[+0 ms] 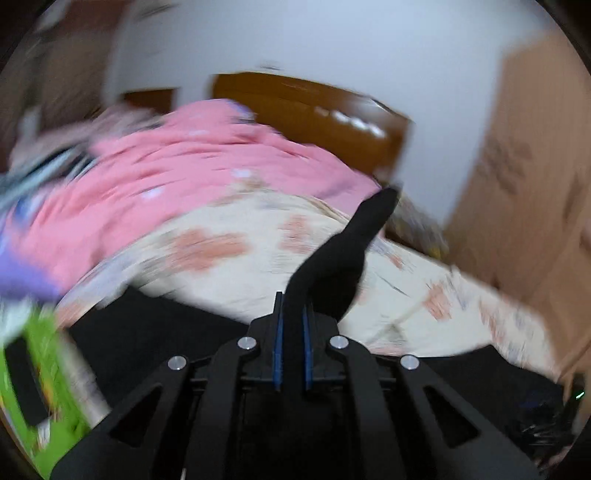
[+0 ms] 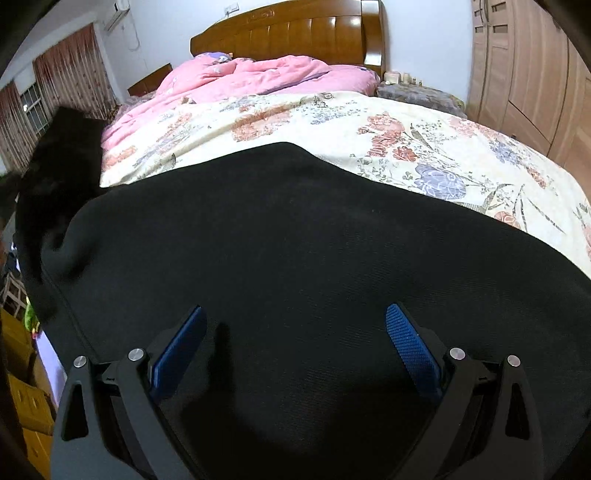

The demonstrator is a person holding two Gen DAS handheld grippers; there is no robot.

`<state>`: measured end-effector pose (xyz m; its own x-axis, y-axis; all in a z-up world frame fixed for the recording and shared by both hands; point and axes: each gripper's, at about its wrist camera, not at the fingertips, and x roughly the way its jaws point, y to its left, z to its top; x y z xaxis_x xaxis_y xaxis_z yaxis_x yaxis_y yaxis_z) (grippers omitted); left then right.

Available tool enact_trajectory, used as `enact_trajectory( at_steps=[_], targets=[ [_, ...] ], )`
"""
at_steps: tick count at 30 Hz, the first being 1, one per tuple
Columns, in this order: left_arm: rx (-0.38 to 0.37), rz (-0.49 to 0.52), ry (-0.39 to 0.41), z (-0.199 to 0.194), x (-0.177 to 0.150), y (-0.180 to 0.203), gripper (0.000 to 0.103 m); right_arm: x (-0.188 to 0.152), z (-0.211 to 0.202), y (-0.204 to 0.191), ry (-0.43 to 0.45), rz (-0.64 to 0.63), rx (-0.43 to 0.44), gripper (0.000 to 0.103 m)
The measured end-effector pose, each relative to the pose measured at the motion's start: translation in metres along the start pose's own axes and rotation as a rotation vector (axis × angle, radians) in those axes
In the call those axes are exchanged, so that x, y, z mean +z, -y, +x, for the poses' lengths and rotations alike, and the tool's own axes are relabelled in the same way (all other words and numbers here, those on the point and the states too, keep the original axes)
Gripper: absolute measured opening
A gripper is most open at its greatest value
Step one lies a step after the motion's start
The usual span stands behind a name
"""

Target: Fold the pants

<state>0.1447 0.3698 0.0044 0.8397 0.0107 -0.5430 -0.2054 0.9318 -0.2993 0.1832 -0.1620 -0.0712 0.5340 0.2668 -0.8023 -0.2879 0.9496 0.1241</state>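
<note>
In the left wrist view, which is blurred, a green object (image 1: 55, 387) sits at the far left edge, its kind unclear. Above it a pink quilt (image 1: 177, 177) is heaped on the far half of the bed, in front of a brown headboard (image 1: 306, 110). Nearer lies a floral sheet (image 1: 229, 258). The left gripper (image 1: 293, 321) has its blue pads pressed together on a strip of the black pants (image 1: 343, 258), which rises from between them and tapers toward the upper right, lifted clear of the sheet. More black cloth lies flat on the sheet at lower left of the gripper. At far right stands a tan wardrobe (image 1: 535, 166).

In the right wrist view, curtains (image 2: 70, 77) hang at the far left, with yellow boxes (image 2: 22, 369) low beside the bed. A raised fold of the pants stands dark at the left edge, above the flat part. The pants (image 2: 295, 240) spread wide across the near half of the sheet (image 2: 332, 122), covering most of the foreground. The right gripper (image 2: 295, 332) hangs just over them with its pads wide apart and nothing between them; whether the tips touch the cloth cannot be told. Beyond lie the quilt (image 2: 258, 74) and headboard (image 2: 295, 33), a nightstand (image 2: 417, 92) with small items, and the wardrobe (image 2: 528, 74) at far right.
</note>
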Motion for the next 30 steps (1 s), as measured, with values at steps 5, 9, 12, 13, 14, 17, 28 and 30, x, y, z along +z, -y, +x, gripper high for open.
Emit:
enact_trajectory(
  at_steps=[5, 9, 12, 13, 14, 17, 28, 30],
  targets=[
    [0.004, -0.134, -0.150, 0.014, -0.053, -0.098, 0.014, 0.001, 0.001, -0.004, -0.017, -0.020, -0.031, 0.095],
    [-0.083, -0.173, -0.144, 0.014, -0.075, -0.113, 0.047, 0.015, -0.010, -0.024, 0.019, -0.076, 0.008, 0.095],
    [-0.120, -0.175, -0.091, 0.012, -0.066, -0.109, 0.074, 0.048, -0.018, -0.070, 0.091, -0.243, 0.126, 0.089],
    [-0.127, -0.178, -0.088, 0.013, -0.063, -0.107, 0.074, 0.059, -0.017, -0.086, 0.102, -0.298, 0.181, 0.079],
    [-0.144, -0.191, -0.086, 0.016, -0.059, -0.106, 0.074, 0.076, -0.011, -0.107, 0.104, -0.368, 0.245, 0.073],
    [-0.190, -0.250, -0.079, 0.020, -0.053, -0.110, 0.074, 0.119, 0.026, -0.155, 0.029, -0.505, 0.352, 0.062],
    [-0.117, -0.245, -0.109, 0.034, -0.056, -0.111, 0.028, 0.168, 0.134, -0.260, -0.277, -0.775, 0.574, 0.035],
    [-0.115, -0.257, -0.119, 0.037, -0.055, -0.113, 0.028, 0.157, 0.138, -0.275, -0.305, -0.827, 0.596, 0.034]
  ],
)
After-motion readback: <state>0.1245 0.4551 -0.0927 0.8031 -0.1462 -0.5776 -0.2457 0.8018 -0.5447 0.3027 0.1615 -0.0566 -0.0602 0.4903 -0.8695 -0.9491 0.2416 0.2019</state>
